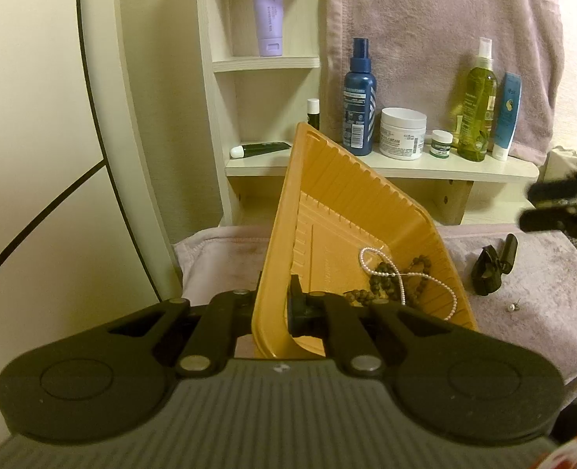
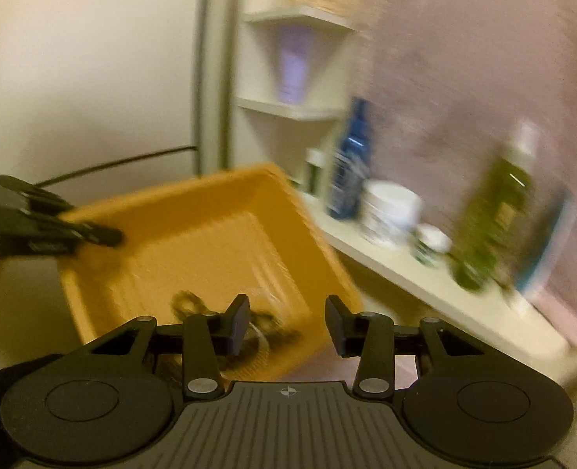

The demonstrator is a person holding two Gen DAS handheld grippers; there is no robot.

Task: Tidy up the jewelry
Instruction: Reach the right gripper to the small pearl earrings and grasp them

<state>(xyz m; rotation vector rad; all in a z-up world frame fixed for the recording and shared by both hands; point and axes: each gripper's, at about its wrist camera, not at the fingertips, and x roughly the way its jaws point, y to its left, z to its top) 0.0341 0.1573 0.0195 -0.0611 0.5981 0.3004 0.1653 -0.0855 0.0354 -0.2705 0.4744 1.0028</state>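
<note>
An orange plastic tray (image 1: 339,195) is tilted up, its near wall pinched in my left gripper (image 1: 275,305), which is shut on it. A white pearl string (image 1: 382,269) and a brown bead strand (image 1: 386,287) lie in the tray's low corner. In the blurred right wrist view the tray (image 2: 210,234) is ahead and left, held by the left gripper (image 2: 93,234). My right gripper (image 2: 286,322) is open and empty, just above the tray's near corner with the beads (image 2: 189,303). A small pearl earring (image 1: 512,306) lies on the towel.
A black hair clip (image 1: 491,265) lies on the pinkish towel (image 1: 542,273) right of the tray. A white shelf (image 1: 445,164) behind holds a blue spray bottle (image 1: 359,101), white jars, a green bottle (image 1: 476,105) and tubes. A mirror edge stands at left.
</note>
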